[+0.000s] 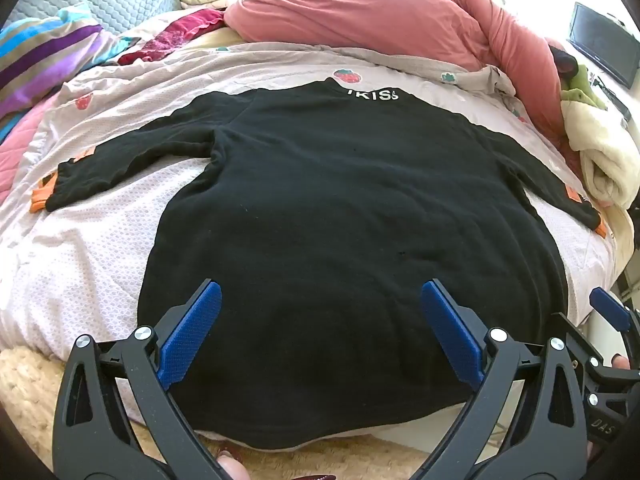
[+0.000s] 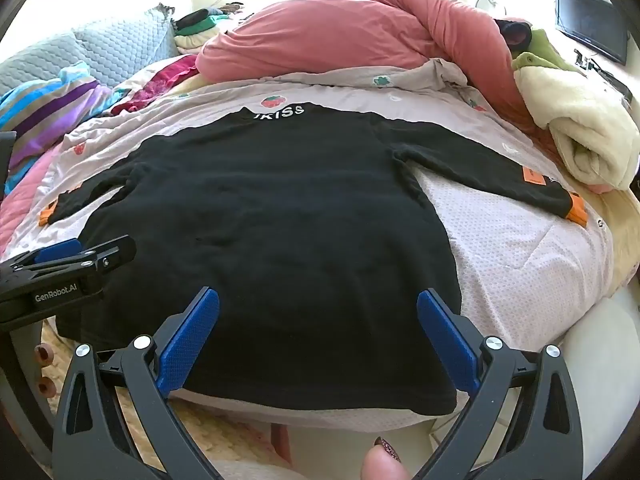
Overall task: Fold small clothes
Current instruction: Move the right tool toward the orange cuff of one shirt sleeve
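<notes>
- A black long-sleeved knit sweater with white lettering at the collar point(image 1: 344, 216) lies flat, back up, on the pale pink strawberry-print bedcover point(image 1: 88, 248); its hem is at the near edge of the bed, its collar far from it.
- It looks soft, limp and light; it likely drapes and wrinkles when lifted, so pinching an edge holds better than pressing the flat middle.
- Likely holds: the two hem corners, or each sleeve near its orange cuff.
- The left claw point(image 1: 320, 328) hangs released above the hem, with nothing between its blue pads point(image 1: 192, 332).
- The right claw point(image 2: 318, 332) is likewise spread wide and empty over the hem.
- The left wrist view shows the whole left sleeve point(image 1: 132, 160); the sweater's right cuff sits at its margin.
- The right wrist view shows the right sleeve point(image 2: 488, 168) fully, with its orange patch, and the left claw from the side.
</notes>
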